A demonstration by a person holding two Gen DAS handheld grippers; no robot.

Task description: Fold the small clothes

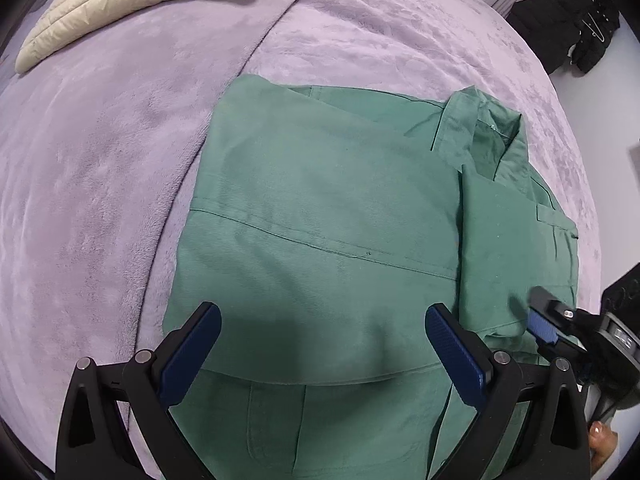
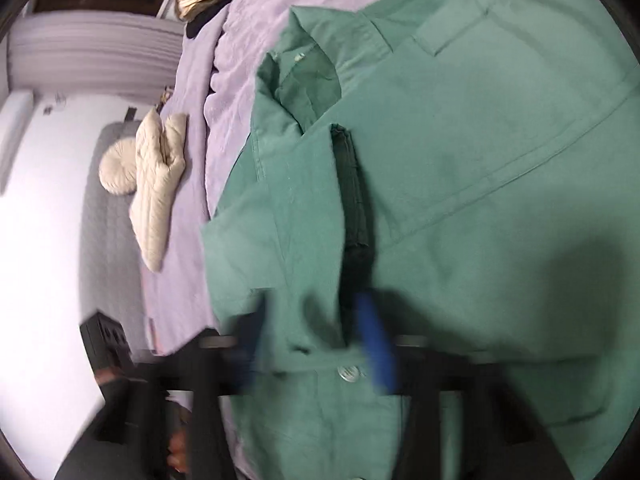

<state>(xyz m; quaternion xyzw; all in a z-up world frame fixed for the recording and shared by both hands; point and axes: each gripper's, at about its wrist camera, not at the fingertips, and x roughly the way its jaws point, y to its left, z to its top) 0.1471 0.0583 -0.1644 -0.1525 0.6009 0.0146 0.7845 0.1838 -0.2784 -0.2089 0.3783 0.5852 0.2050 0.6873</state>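
Light: soft, even indoor light, moderately bright in both views; no glare.
Shadows: a broad dark shadow lies on the green shirt point(image 1: 320, 208) between the left tongs point(image 1: 322, 346); another falls across its lower right in the right wrist view.
Blur: left wrist view sharp; right wrist view smeared by motion, the right tongs point(image 2: 316, 344) streaked most.
Overexposure: a white wall point(image 2: 44, 240) is washed out.
Distortion: fisheye bulges the lilac blanket point(image 1: 100, 180); black vignette at corners.
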